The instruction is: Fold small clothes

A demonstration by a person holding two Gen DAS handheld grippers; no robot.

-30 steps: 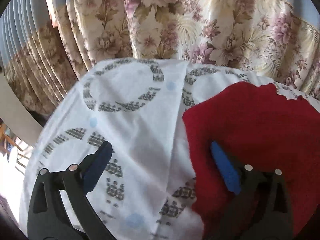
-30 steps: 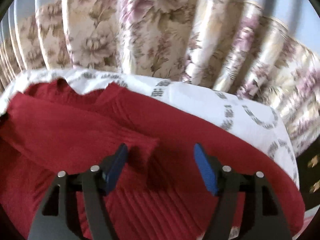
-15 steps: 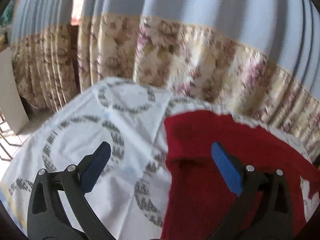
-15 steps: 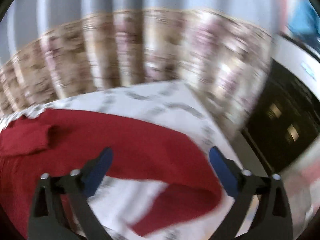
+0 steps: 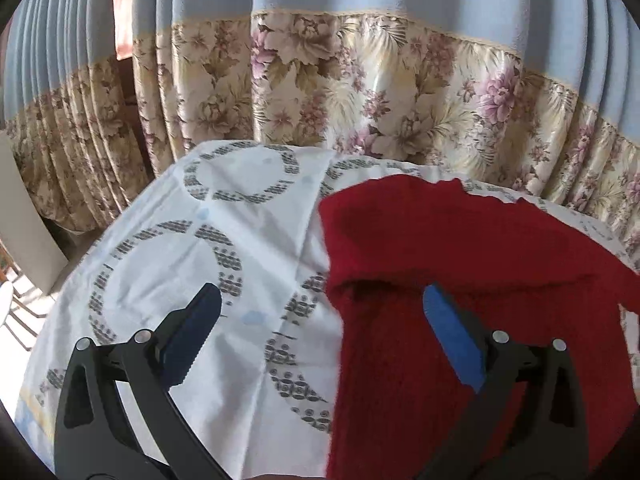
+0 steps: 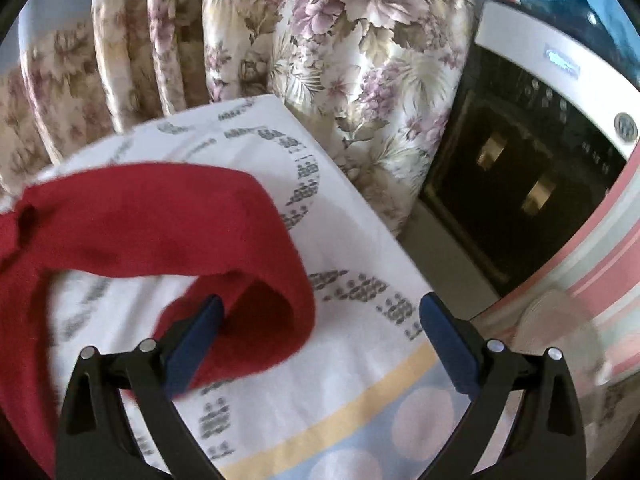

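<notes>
Judging from how the red sweater (image 5: 460,248) lies, the folding is thought to be only partly done: in the left wrist view one sleeve is seen laid across the body of the garment, while in the right wrist view the other sleeve (image 6: 192,232) is seen stretched out and curled over the patterned sheet (image 5: 192,264), not yet brought in. The sweater is spread on the right half of the sheet-covered table. The left gripper (image 5: 320,336) is held over the sweater's near left edge with its jaws wide apart and nothing between them; one blue finger (image 5: 452,340) is seen above the red knit, the other above the sheet. The right gripper (image 6: 318,340) is likewise spread open and empty, poised just above the cuff end of the loose sleeve (contact with the cloth cannot be confirmed). What remains, it is judged, is that sleeve and then the body folds. A flowered curtain (image 5: 360,92) hangs close behind the table, and a dark cabinet (image 6: 520,176) stands beside the table's right edge, so little room is left there.
</notes>
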